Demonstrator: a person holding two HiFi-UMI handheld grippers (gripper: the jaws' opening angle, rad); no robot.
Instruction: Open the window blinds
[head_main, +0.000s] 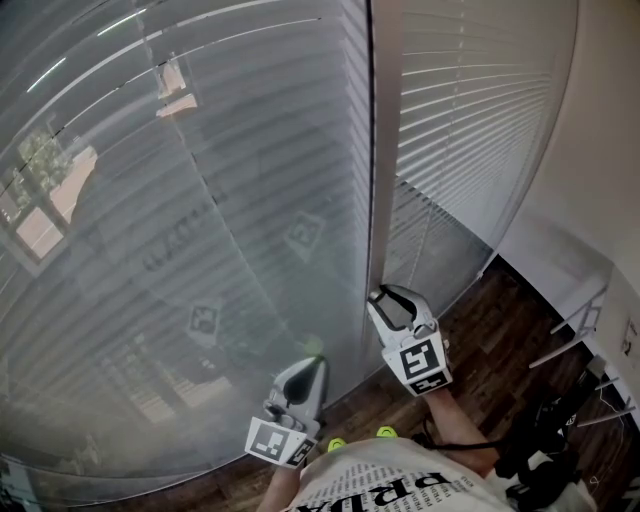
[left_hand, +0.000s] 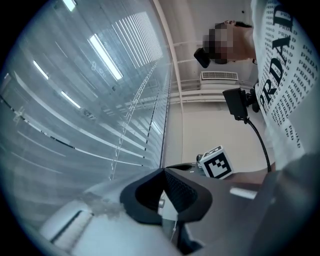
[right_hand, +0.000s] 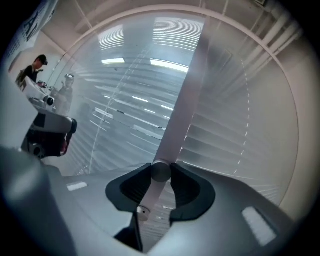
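Blinds (head_main: 470, 110) fill the window ahead of us, white on both sides of a pale upright post (head_main: 385, 150). The left stretch sits behind glass (head_main: 200, 250) w/ reflections on it, and the right stretch runs off toward the wall (head_main: 600, 150) at far right. We hold the right gripper (head_main: 393, 298) close in front of the post, low down. In its own view the fingers are clenched on a pale rod (right_hand: 160, 172): the rod's round end sits between the two dark jaws, touching both, & its shaft runs up along the divide btw. the two stretches. Our left gripper (head_main: 304, 374) is just left of it & nearer to us, tip toward the glass. Its fingers are pressed together at the tips w/ nothing we can make out between them. Seen from the left gripper view, the right one's marker cube (left_hand: 216, 162) shows just beyond. Below lie a dark wood floor (head_main: 500, 330), our white printed shirt (head_main: 400, 490) & green shoe tips (head_main: 385, 432).
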